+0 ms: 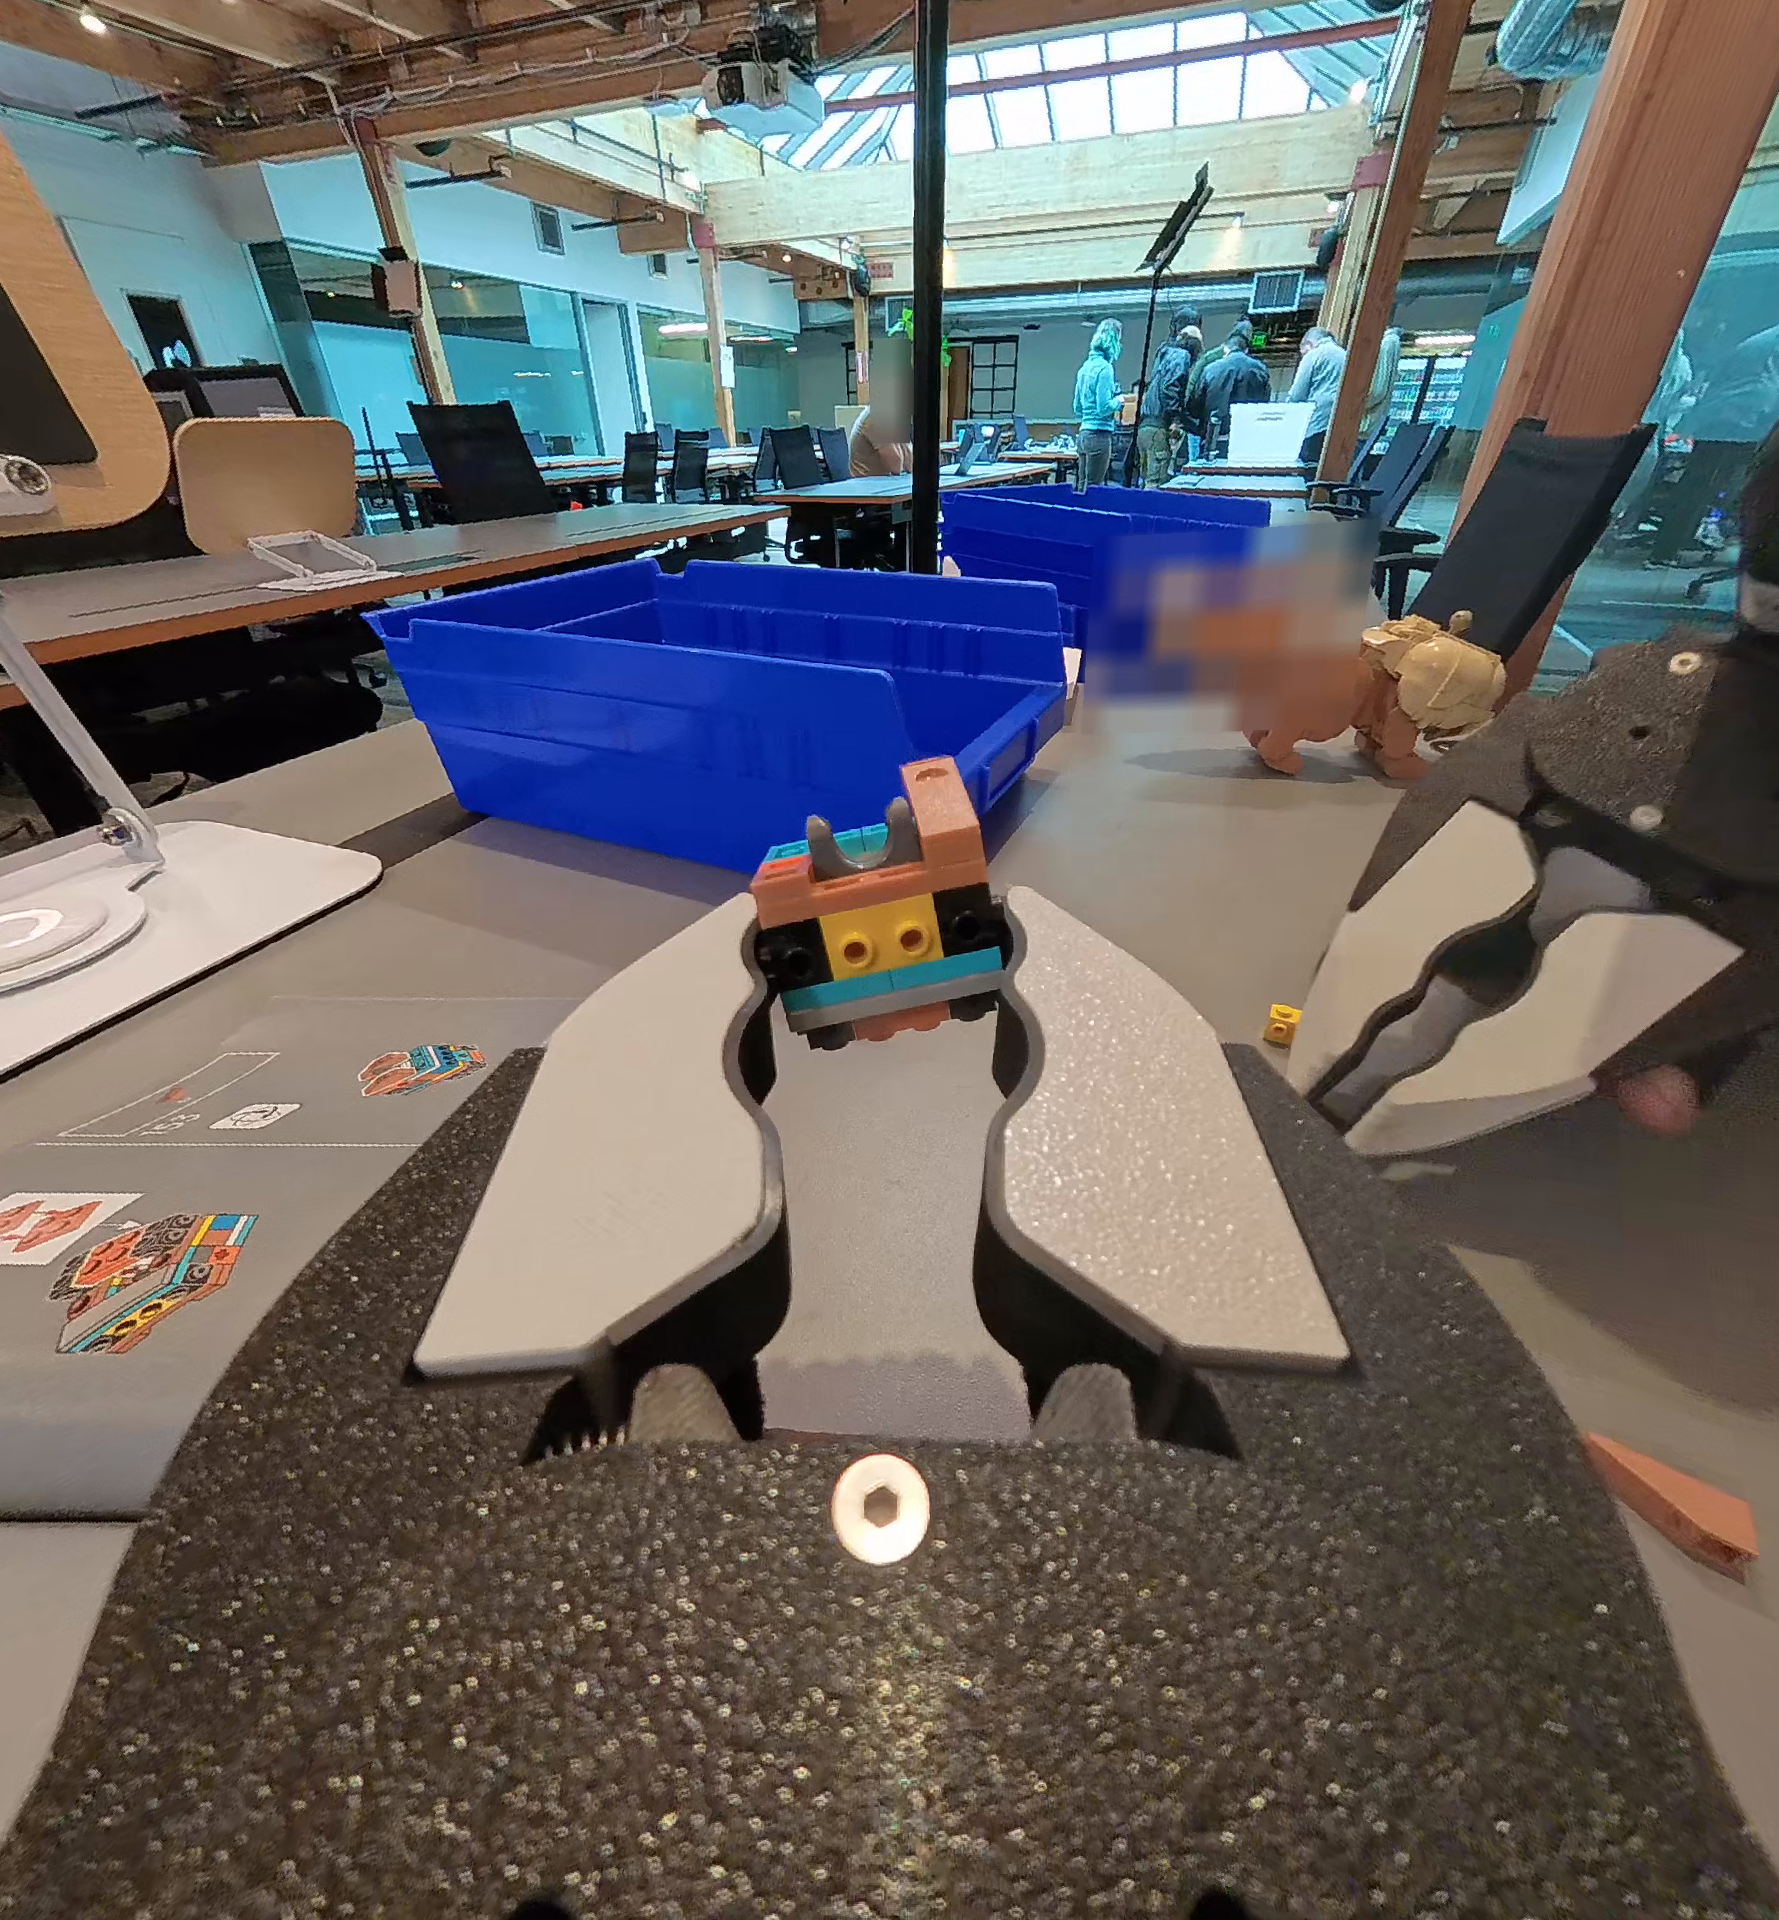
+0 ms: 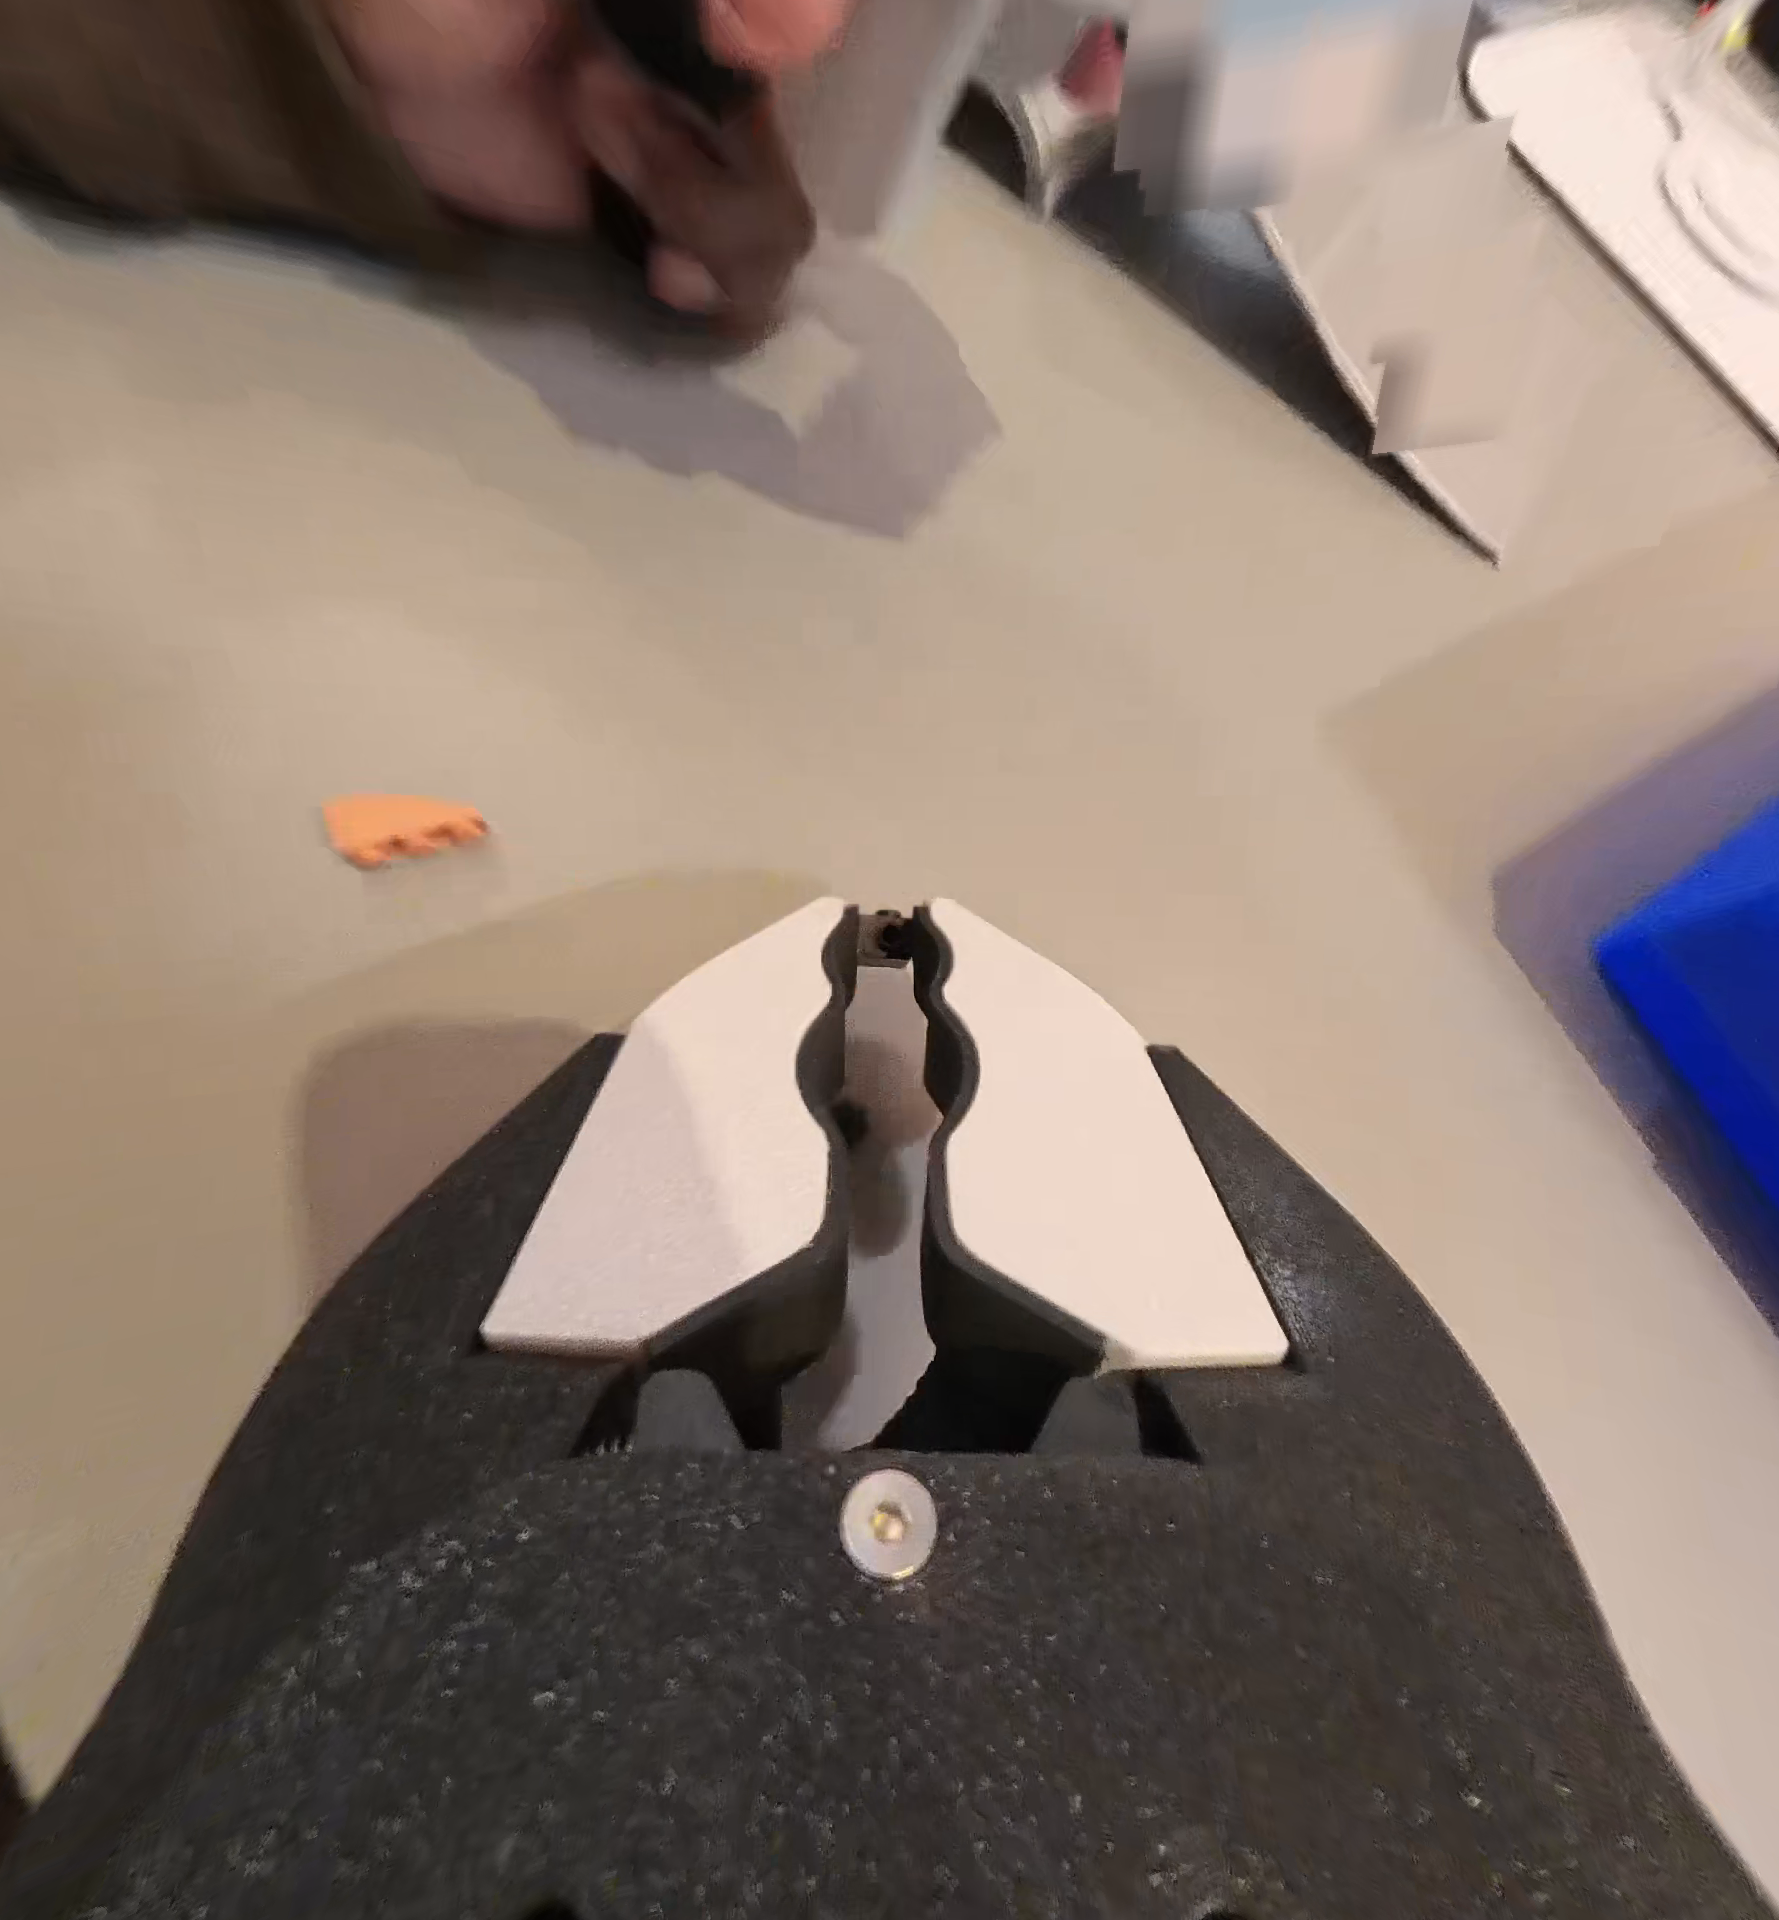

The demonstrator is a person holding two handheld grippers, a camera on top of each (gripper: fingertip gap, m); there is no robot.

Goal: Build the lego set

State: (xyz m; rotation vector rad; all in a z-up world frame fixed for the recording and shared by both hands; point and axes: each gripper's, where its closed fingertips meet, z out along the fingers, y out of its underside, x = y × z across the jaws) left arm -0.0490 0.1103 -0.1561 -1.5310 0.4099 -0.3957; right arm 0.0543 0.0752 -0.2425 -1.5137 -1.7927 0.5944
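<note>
Right now our left gripper [image 1: 880, 971] clamps a small lego build [image 1: 880, 935] between its fingertips, holding it above the grey counter [image 1: 552, 914]. This build is a stack of brown, yellow, teal and black bricks, with a grey forked piece and a brown block on top; its two yellow holes face our left wrist camera. Our right gripper [image 2: 887, 920] stands nearly closed, pinching a tiny dark piece [image 2: 885, 940] at the very tips of its fingers. From the left wrist view we see that same right gripper [image 1: 1326, 1107] off to the right, tips pointing down toward the counter, with a small yellow brick [image 1: 1282, 1023] lying just beside it. A flat brown wedge piece [image 1: 1674, 1517] lies on the counter to the right of our left gripper; the right wrist view shows it too, well apart from the right fingers. An open instruction booklet [image 1: 137, 1226] lies on the counter to the left, next to a white stand base [image 1: 189, 904]. Behind the build sits a blue bin [image 1: 656, 717], with a second blue bin [image 1: 1072, 530] farther back. A finished brown and tan lego animal [image 1: 1404, 696] stands on the counter to the right of the bins. The right wrist view is smeared, and a hand [image 2: 594, 135] at its top edge shows only as a blur.
</note>
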